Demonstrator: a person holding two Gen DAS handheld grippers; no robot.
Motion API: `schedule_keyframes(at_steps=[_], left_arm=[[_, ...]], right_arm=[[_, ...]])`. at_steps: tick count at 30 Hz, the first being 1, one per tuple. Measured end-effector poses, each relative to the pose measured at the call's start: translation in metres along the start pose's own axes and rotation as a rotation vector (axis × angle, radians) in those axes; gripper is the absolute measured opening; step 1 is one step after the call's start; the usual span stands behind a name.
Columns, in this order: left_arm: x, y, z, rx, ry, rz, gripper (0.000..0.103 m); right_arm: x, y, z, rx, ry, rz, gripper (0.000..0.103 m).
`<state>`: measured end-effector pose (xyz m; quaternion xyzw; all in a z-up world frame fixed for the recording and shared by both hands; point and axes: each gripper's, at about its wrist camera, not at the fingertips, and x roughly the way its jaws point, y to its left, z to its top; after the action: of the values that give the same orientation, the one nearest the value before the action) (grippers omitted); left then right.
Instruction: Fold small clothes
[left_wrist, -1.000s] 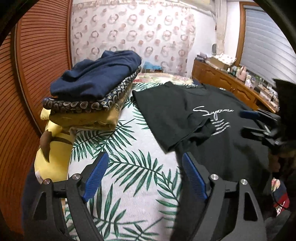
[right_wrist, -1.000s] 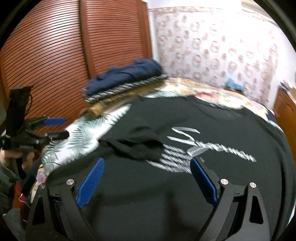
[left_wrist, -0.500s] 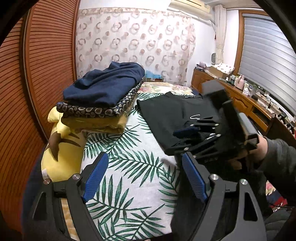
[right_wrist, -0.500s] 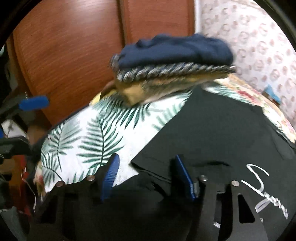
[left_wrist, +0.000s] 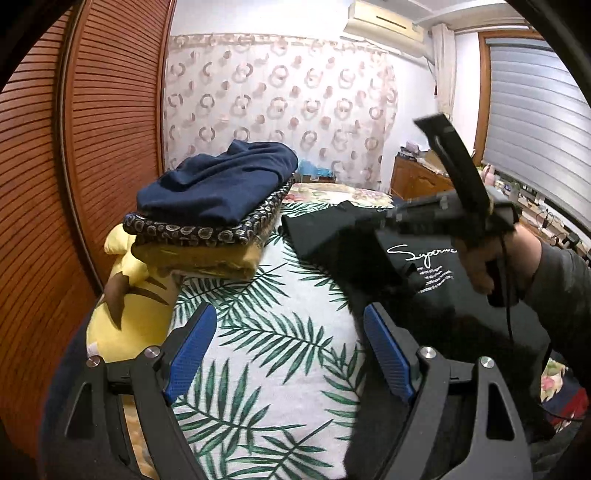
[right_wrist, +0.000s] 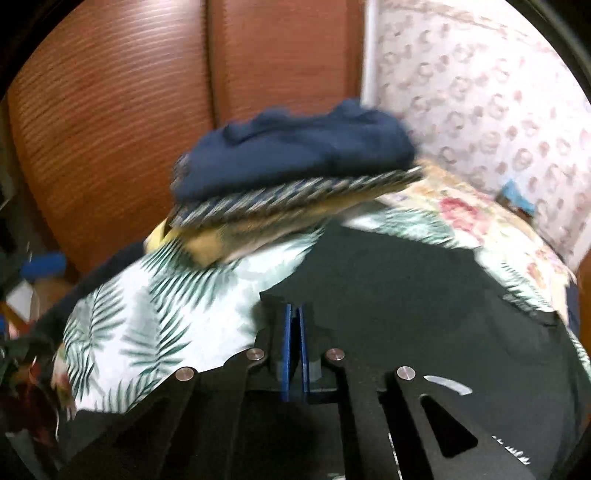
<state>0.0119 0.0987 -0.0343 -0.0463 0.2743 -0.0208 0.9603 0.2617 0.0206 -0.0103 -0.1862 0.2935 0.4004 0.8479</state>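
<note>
T-shirt: black, white script + small text lines on chest; lies on palm-leaf bedsheet, left side folded in.
Right gripper: pads pinched together at tee's left edge; whether cloth is caught btwn them can't tell.
Left gripper: jaws wide, nothing btwn, over sheet beside tee.
Stack: navy garment on patterned piece on yellow one, left of tee.
</note>
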Motion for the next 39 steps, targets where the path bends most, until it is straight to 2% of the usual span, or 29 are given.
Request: schedule_keyframes(at_steps=[4, 9, 12, 14, 17, 19, 21, 23, 26, 31, 34, 37, 39], left_arm=[[0.005, -0.008, -0.002, -0.003, 0.004, -0.013, 0.083], [0.014, -0.017, -0.004, 0.002, 0.021, -0.029, 0.083], [0.019, -0.023, -0.006, 0.008, 0.038, -0.034, 0.083], [0.022, -0.027, -0.007, 0.015, 0.048, -0.034, 0.083], [0.026, -0.030, -0.009, 0.012, 0.065, -0.050, 0.083], [0.029, -0.032, -0.009, 0.009, 0.073, -0.054, 0.083], [0.033, -0.034, -0.010, 0.013, 0.081, -0.050, 0.083], [0.035, -0.037, -0.011, 0.019, 0.088, -0.041, 0.083], [0.039, -0.041, -0.013, 0.029, 0.095, -0.028, 0.083], [0.045, -0.044, -0.017, 0.037, 0.118, -0.005, 0.083], [0.048, -0.046, -0.019, 0.046, 0.132, 0.004, 0.083], [0.050, -0.046, -0.020, 0.049, 0.141, 0.011, 0.083], [0.051, -0.046, -0.020, 0.048, 0.143, 0.010, 0.083]], right_arm=[[-0.009, -0.033, 0.011, 0.073, -0.041, -0.076, 0.004], [-0.006, -0.077, 0.013, 0.230, -0.070, -0.211, 0.004], [-0.002, -0.097, 0.007, 0.313, -0.056, -0.309, 0.004], [0.000, -0.103, 0.001, 0.354, -0.047, -0.338, 0.004], [0.004, -0.102, -0.008, 0.384, -0.023, -0.363, 0.017], [0.002, -0.098, -0.015, 0.376, -0.025, -0.327, 0.020], [-0.002, -0.090, -0.023, 0.353, -0.013, -0.295, 0.037], [-0.009, -0.079, -0.031, 0.326, -0.003, -0.264, 0.046], [-0.027, -0.062, -0.051, 0.284, 0.005, -0.220, 0.046], [-0.026, -0.036, -0.077, 0.237, 0.058, -0.066, 0.046], [-0.017, -0.024, -0.090, 0.206, 0.098, -0.049, 0.046], [-0.010, -0.017, -0.096, 0.198, 0.119, -0.068, 0.045], [-0.011, -0.015, -0.096, 0.188, 0.116, -0.072, 0.033]])
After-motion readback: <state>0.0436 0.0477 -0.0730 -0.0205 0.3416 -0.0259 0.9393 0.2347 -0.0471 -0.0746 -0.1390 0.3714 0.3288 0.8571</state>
